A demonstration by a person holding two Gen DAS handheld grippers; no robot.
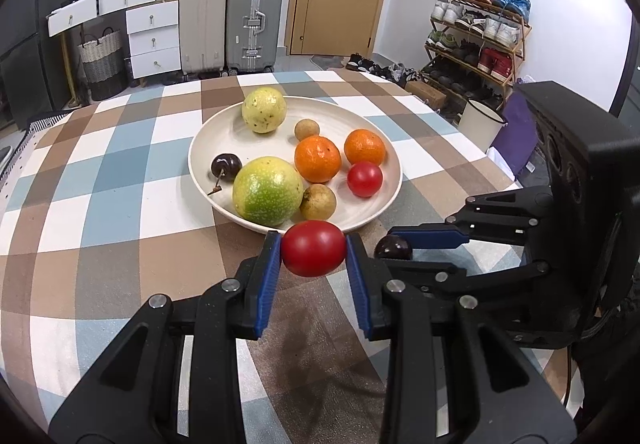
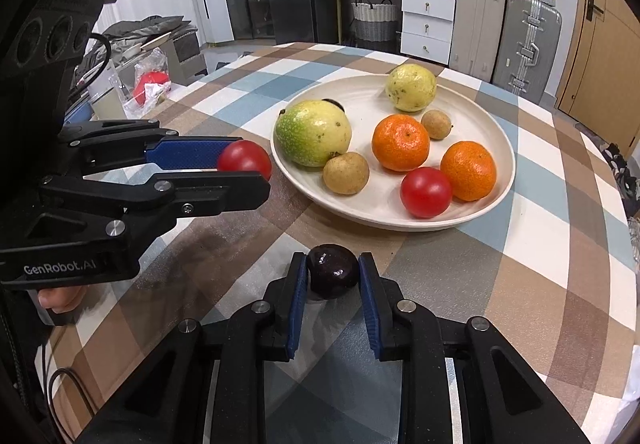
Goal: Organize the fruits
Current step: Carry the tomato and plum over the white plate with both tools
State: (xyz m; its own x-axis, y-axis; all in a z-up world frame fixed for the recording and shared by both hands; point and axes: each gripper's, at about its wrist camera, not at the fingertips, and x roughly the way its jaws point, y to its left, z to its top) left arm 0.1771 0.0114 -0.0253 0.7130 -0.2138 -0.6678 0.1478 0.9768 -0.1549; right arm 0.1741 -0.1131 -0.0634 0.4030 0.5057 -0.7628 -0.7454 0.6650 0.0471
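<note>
Glossy smooth tomato [image 1: 313,254]; matt cream plate [image 1: 224,131]; checked cloth tablecloth [image 1: 120,203].

A plate [image 1: 384,203] sits mid-table [image 1: 120,203] holding two passion fruits, two mandarins, two longans, a tomato [image 1: 364,179] and a cherry [image 1: 226,166]. Just before its near rim, the left gripper [image 1: 314,256] clasps a second tomato [image 1: 314,248]; to its right, the right gripper [image 2: 333,276] pinches a second cherry [image 2: 333,271] at the tablecloth, both fruits outside the plate
</note>
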